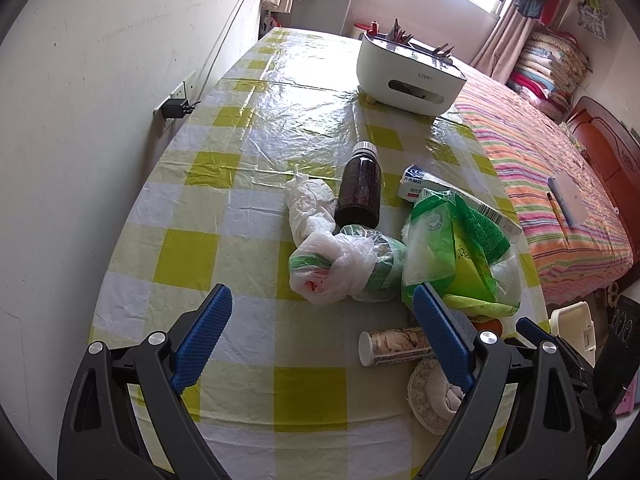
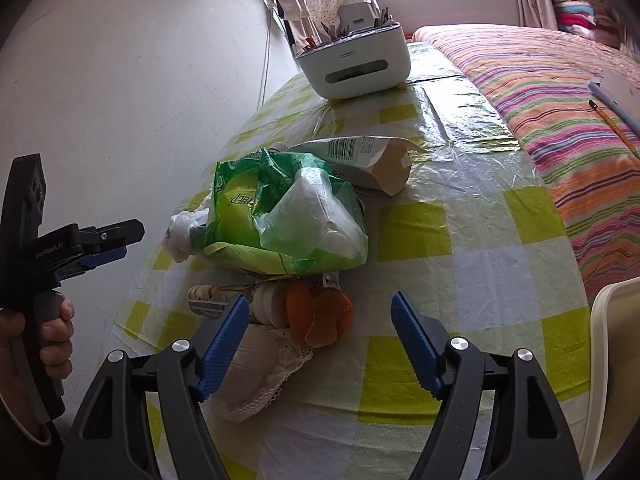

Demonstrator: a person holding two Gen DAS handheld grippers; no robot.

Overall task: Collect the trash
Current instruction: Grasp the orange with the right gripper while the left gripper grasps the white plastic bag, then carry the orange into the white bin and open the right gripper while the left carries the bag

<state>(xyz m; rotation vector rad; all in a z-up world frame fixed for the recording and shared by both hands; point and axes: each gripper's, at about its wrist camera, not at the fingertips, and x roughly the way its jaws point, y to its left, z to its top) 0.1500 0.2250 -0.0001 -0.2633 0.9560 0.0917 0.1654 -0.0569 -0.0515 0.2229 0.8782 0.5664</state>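
Note:
Trash lies in a heap on the yellow-checked table (image 1: pixel 224 200): a brown bottle (image 1: pixel 358 190), a crumpled white bag (image 1: pixel 310 204), a green plastic bag (image 1: pixel 452 248), a small box (image 1: pixel 416 184) and a lying tube (image 1: pixel 394 346). My left gripper (image 1: pixel 322 294) is open just short of the heap, nothing between its pads. My right gripper (image 2: pixel 320 302) is open too, its fingers on either side of an orange peel (image 2: pixel 320 316) without touching it. A lace cloth (image 2: pixel 260 368) lies by its left finger. The green bag (image 2: pixel 280 220) and a torn carton (image 2: pixel 372 160) lie beyond.
A white organiser box (image 1: pixel 412 76) stands at the table's far end. A striped bed (image 2: pixel 560 100) runs along the right side, a wall along the left. A hand (image 2: pixel 56 328) holds the left gripper (image 2: pixel 120 244) at the left. A white plastic rim (image 2: pixel 612 360) shows at lower right.

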